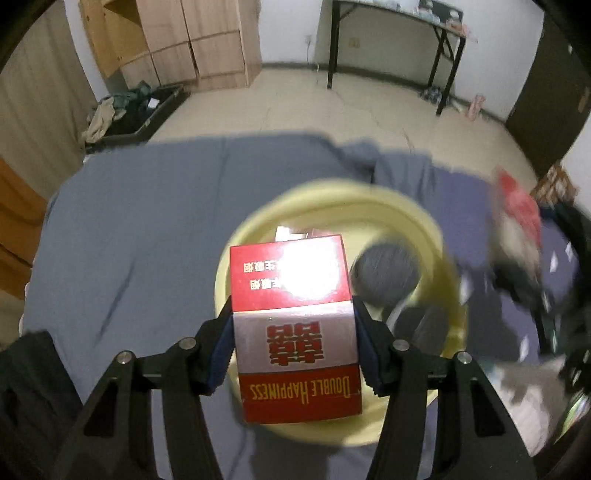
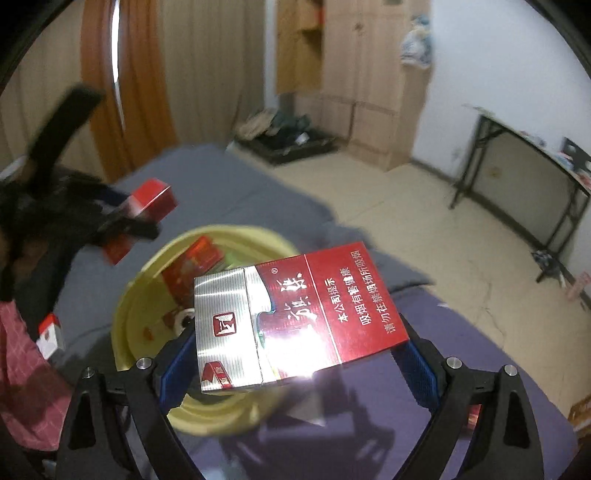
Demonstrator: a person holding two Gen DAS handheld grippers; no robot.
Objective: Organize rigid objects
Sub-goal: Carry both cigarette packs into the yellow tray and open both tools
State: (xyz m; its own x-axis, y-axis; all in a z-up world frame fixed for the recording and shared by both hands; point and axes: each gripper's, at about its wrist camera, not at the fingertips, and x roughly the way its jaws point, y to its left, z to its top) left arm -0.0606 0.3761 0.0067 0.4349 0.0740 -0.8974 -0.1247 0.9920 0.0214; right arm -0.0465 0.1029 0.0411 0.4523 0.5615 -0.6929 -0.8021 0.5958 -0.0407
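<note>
Two cigarette packs held over the yellow basin (image 1: 436,236), one in each gripper

On the left, the Double Happiness pack (image 1: 295,332) is pinched across its narrow sides by the half-closed left gripper (image 1: 293,343); on the right, the red and silver pack (image 2: 295,317) is spanned lengthwise by the wide-set right gripper (image 2: 295,354). Both are judged light, stiff, glossy and crushable, best taken by the edges. Packs already in the basin are shown clearly only by the right view

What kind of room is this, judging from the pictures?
Probably a bedroom in a home: a bed with a grey sheet, a wooden wardrobe against the wall, and orange curtains. A folding table stands by the far wall.
</note>
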